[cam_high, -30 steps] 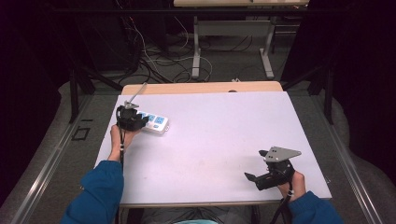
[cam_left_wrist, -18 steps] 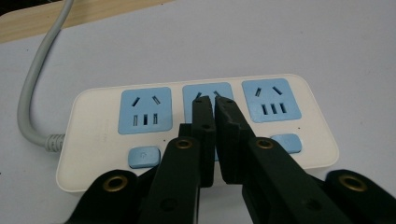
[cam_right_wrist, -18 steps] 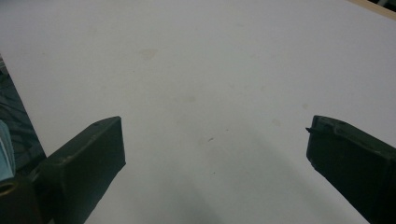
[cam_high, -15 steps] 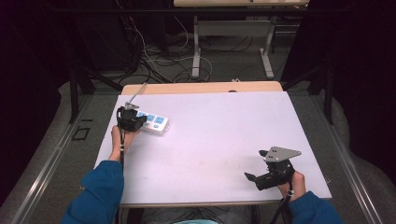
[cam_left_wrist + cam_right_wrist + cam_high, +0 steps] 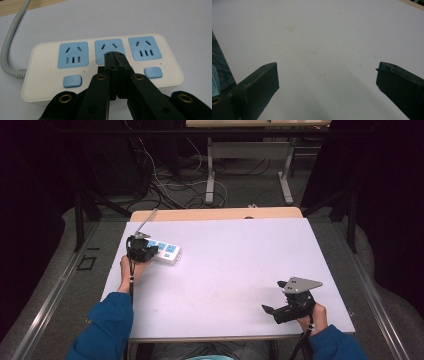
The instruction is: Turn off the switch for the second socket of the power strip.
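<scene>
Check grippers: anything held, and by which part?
Nothing held. Left gripper is shut, empty, tips over the power strip's middle socket. Right gripper is open over bare table.

We see a white worktop [image 5: 235,265] across the middle of the high view, with a strip of bare wood [image 5: 215,214] along its far edge. Beyond it, in the upper middle of the frame, a tangle of cables [image 5: 175,182] lies on the grey floor [image 5: 250,195] between the pale metal legs of another table [image 5: 211,175]. Black stand legs [image 5: 82,215] slant down at the upper left, and a grey rail [image 5: 50,305] runs along the lower left. The surroundings at both sides are dark.
</scene>
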### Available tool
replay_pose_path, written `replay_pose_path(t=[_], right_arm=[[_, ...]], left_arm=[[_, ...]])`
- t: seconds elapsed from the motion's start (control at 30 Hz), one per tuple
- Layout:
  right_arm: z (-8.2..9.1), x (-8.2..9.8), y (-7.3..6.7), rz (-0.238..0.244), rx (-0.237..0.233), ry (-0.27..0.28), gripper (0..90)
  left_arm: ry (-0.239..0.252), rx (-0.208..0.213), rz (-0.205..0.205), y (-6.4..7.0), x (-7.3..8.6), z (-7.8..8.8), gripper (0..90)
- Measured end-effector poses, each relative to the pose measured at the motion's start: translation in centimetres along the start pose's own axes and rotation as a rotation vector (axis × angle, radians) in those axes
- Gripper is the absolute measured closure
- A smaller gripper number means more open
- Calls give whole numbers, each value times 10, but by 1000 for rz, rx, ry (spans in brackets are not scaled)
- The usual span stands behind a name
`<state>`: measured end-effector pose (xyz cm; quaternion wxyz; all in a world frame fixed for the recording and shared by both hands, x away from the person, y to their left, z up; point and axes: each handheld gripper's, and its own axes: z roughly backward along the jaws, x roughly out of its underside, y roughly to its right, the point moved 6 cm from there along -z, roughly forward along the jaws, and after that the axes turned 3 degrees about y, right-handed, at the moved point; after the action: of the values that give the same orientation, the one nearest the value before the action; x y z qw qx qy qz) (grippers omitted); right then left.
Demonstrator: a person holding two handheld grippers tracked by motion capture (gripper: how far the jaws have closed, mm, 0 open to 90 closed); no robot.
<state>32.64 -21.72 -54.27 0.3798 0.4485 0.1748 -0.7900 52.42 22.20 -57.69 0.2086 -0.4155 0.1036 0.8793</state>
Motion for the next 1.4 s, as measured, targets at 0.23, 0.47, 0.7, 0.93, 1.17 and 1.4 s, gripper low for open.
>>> replay_pose_path(t=[0.23, 0.47, 0.7, 0.93, 1.17, 1.4], right_arm=[[0, 0, 0, -1, -2, 0, 39], [0, 0, 0, -2, -5, -1, 39], [0, 0, -1, -6, -3, -4, 39], [0, 0, -1, -6, -4, -4, 39], [0, 0, -1, -6, 1, -4, 39], [0, 0, -1, -8, -3, -4, 39]], left_arm=[[-7, 1, -2, 1, 1, -1, 900], [-12, -5, -24, 0, 2, 0, 900], [2, 2, -17, 0, 2, 0, 900], [1, 5, -14, 0, 2, 0, 900], [-5, 2, -22, 0, 3, 0, 900], [0, -4, -33, 1, 2, 0, 900]])
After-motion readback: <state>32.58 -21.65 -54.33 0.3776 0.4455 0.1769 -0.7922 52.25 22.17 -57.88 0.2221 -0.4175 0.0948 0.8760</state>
